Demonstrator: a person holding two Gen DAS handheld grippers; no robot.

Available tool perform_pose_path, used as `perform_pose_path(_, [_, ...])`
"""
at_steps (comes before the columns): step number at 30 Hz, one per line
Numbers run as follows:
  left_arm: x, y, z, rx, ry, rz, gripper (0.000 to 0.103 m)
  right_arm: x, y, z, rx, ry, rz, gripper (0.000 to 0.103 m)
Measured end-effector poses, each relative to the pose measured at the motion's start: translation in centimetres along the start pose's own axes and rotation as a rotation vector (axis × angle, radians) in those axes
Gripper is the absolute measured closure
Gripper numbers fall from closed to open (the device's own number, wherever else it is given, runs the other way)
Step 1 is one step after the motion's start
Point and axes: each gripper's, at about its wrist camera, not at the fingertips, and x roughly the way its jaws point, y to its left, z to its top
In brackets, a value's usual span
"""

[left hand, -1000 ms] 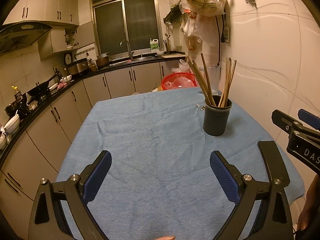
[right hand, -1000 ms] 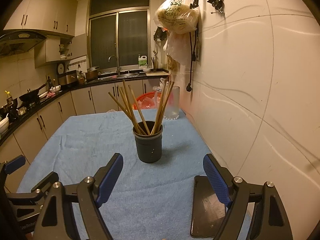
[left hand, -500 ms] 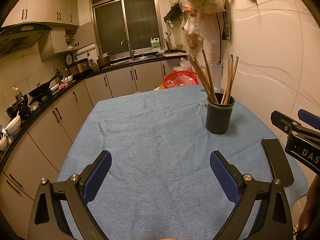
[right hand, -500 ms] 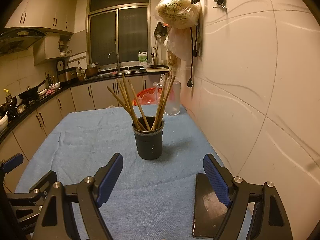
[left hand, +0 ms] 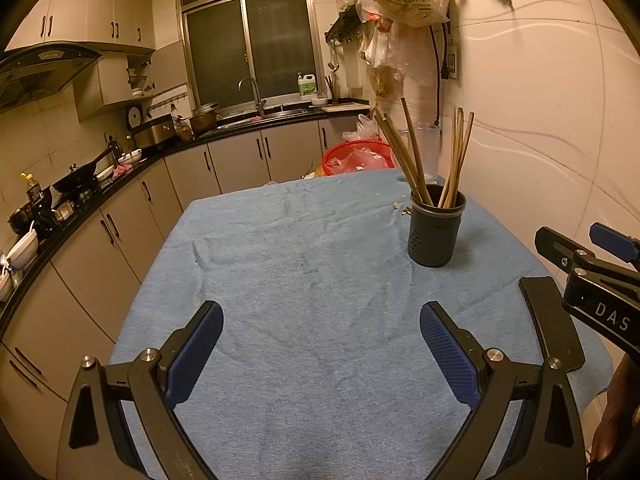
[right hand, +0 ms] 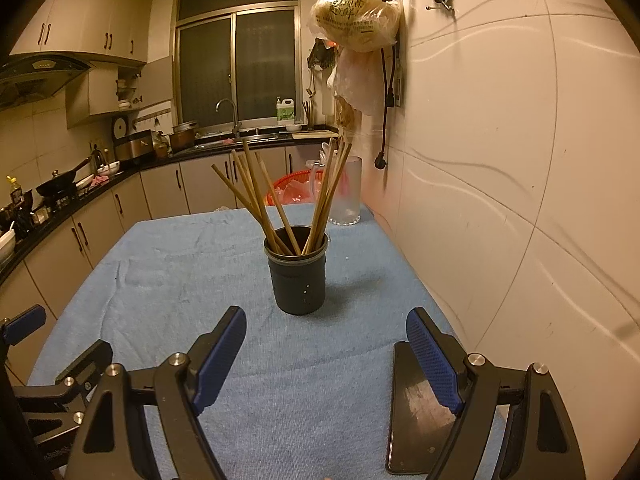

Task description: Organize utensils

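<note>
Across the counter [left hand: 320, 280] a blue towel-like cloth [right hand: 192, 280] is spread, wrinkled toward its far end, with a tiled wall [right hand: 520, 160] running along its right side. Behind the far edge, cabinets and a dark worktop with a sink [left hand: 276, 111] are seen under a window [left hand: 256, 44]. A bulging plastic bag [right hand: 356, 16] is hung high on the wall. A red basket [left hand: 358, 158] is partly hidden beyond the counter's far edge, and a frosted clear jug [right hand: 346, 196] is stood at the far right corner of the cloth.

Toward the right side of the cloth, a dark perforated utensil holder [right hand: 298, 276] is stood upright, well ahead of the right gripper [right hand: 326, 354] and apart from it. Wooden chopsticks [right hand: 280, 200] are held in it, fanned into a left-leaning bunch and a right-leaning bunch. A dark flat phone [right hand: 420, 404] is laid at the near right edge of the cloth, partly covered in the right wrist view by the right finger pad.

The left gripper [left hand: 320, 354] is held over bare cloth at the near left, its fingers [left hand: 194, 356] spread wide with nothing between them. The fingers [right hand: 220, 358] of the right gripper are likewise spread wide and empty. A few small pale scraps [left hand: 402, 208] are scattered on the cloth just left of the holder.
</note>
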Motion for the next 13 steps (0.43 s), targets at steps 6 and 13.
perform_pose_path(6, [-0.3, 0.1, 0.1, -0.005, -0.004, -0.007, 0.004, -0.1, -0.1, 0.0, 0.002, 0.0, 0.003, 0.018])
perform_pose_path(13, [-0.3, 2.8, 0.2, -0.087, -0.03, -0.027, 0.004, 1.5, 0.6, -0.5, 0.008, 0.036, 0.006, 0.018])
